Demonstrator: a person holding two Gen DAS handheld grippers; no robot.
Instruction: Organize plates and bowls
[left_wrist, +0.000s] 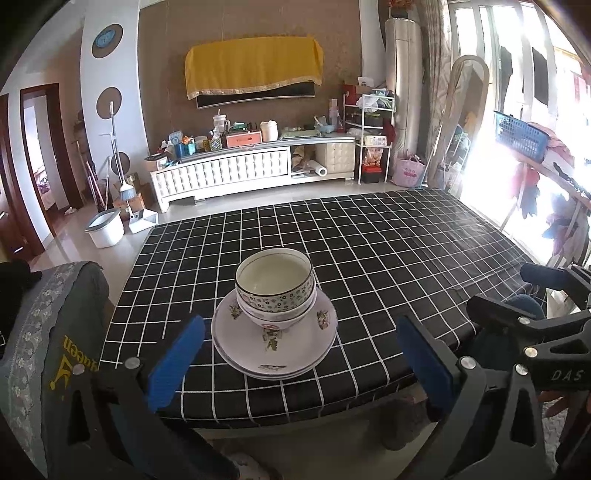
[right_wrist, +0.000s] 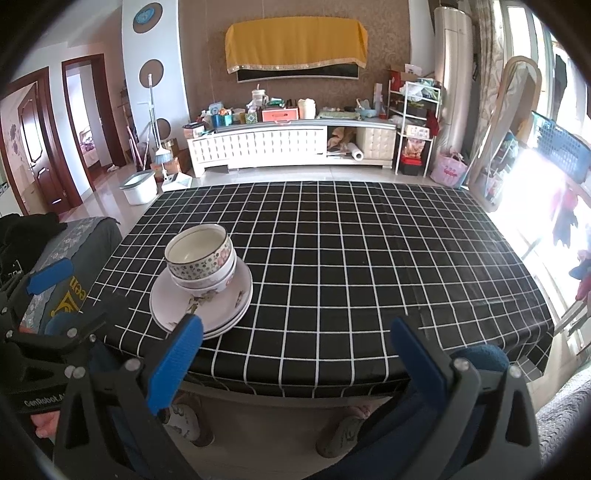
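Two nested bowls (left_wrist: 275, 288) (right_wrist: 199, 258) stand on a stack of white floral plates (left_wrist: 275, 349) (right_wrist: 201, 306) near the front left of the black checked table (left_wrist: 388, 251) (right_wrist: 351, 258). The top bowl has a small flower band and is empty. My left gripper (left_wrist: 301, 363) is open, back from the table's front edge, with the stack between its blue pads and farther ahead. My right gripper (right_wrist: 297, 363) is open and holds nothing; the stack lies ahead to its left. Each gripper shows at the edge of the other's view.
A chair back with a grey patterned cover (left_wrist: 55, 332) (right_wrist: 70, 258) stands left of the table. The person's knees and feet (right_wrist: 347, 428) are under the table's front edge. Behind the table are a white TV cabinet (right_wrist: 291, 144), a bucket (right_wrist: 138, 188) and a drying rack (left_wrist: 554, 177).
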